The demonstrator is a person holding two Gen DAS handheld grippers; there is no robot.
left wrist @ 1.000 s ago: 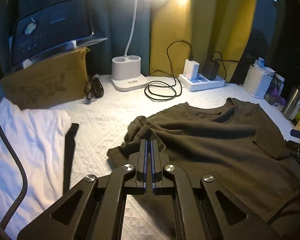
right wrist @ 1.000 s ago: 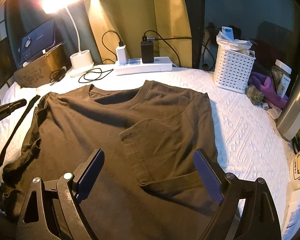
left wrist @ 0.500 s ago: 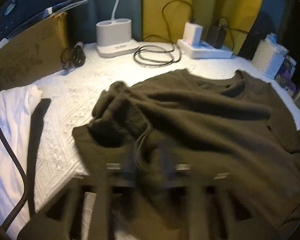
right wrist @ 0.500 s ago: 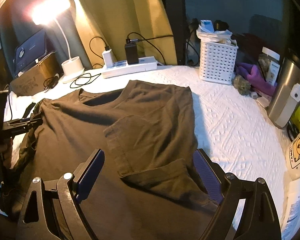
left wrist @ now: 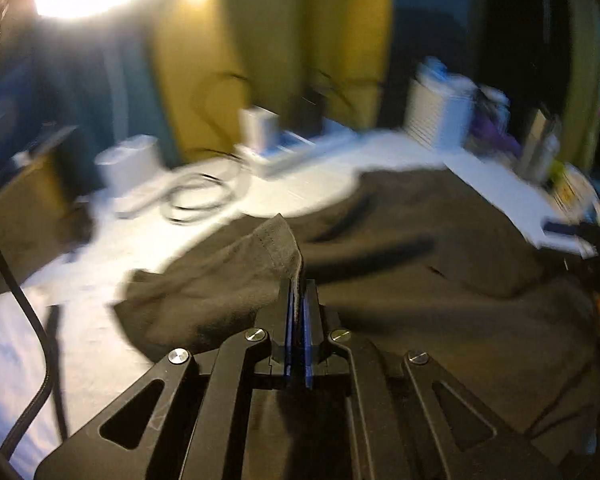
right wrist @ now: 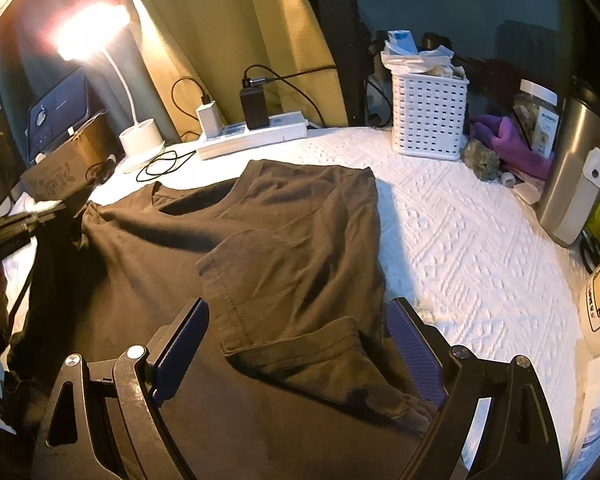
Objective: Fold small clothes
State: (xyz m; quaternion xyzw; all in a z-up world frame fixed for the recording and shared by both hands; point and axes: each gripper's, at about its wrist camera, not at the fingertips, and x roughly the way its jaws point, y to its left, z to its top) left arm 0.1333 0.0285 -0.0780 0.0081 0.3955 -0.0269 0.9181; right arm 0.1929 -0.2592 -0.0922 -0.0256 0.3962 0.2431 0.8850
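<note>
The dark brown knit T-shirt (right wrist: 260, 248) lies spread on the white embossed bench (right wrist: 460, 240), patch pocket facing up. The left tongs (left wrist: 299, 292) are clamped on a stitched hem edge, lifting it. The right tongs (right wrist: 296, 344) are spread wide above the pocket, holding nothing.

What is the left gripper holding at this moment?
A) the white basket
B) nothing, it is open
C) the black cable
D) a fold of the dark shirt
D: the left gripper is shut, with an edge of the dark shirt pinched between its fingers and lifted up.
</note>
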